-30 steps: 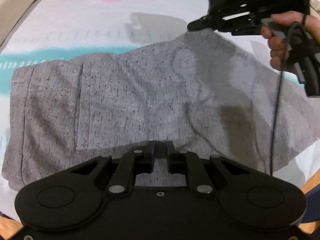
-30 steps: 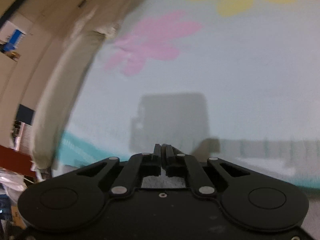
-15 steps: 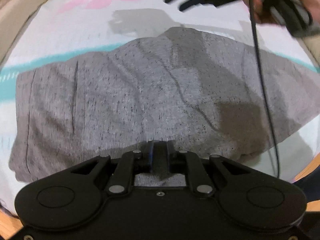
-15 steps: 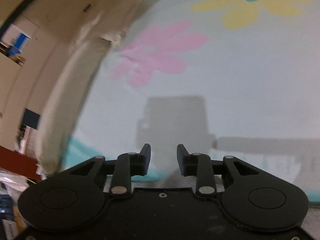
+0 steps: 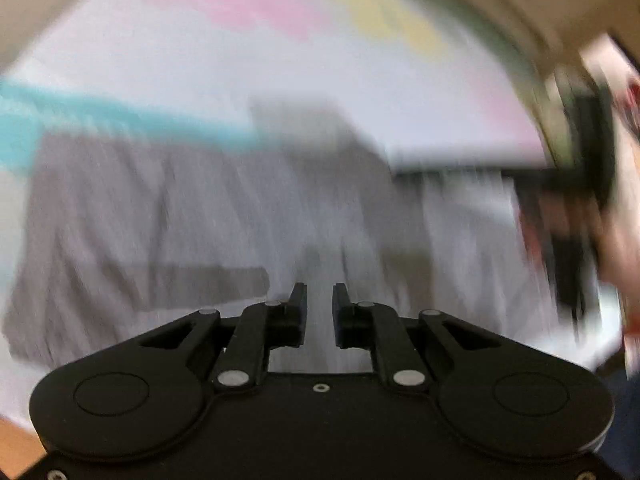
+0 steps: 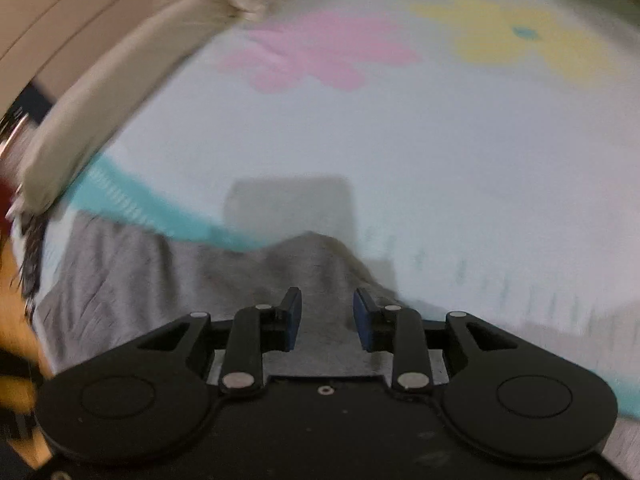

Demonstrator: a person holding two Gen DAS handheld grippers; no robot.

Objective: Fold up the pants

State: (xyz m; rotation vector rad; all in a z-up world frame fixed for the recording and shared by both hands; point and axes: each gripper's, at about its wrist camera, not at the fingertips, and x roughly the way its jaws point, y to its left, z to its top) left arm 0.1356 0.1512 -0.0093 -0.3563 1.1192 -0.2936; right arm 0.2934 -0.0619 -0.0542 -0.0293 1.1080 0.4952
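Left hand-held gripper (image 5: 320, 312) jaws apart, nothing held, over blurred gray pants (image 5: 200, 216) lying on flowered sheet (image 5: 440, 92). Right hand-held gripper (image 6: 326, 322) jaws apart above pants' peaked edge (image 6: 312, 264); flowers sharp only here.

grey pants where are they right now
The grey pants lie flat on the flowered sheet, low and left in the right wrist view, just below the teal stripe, reaching under the open right gripper.
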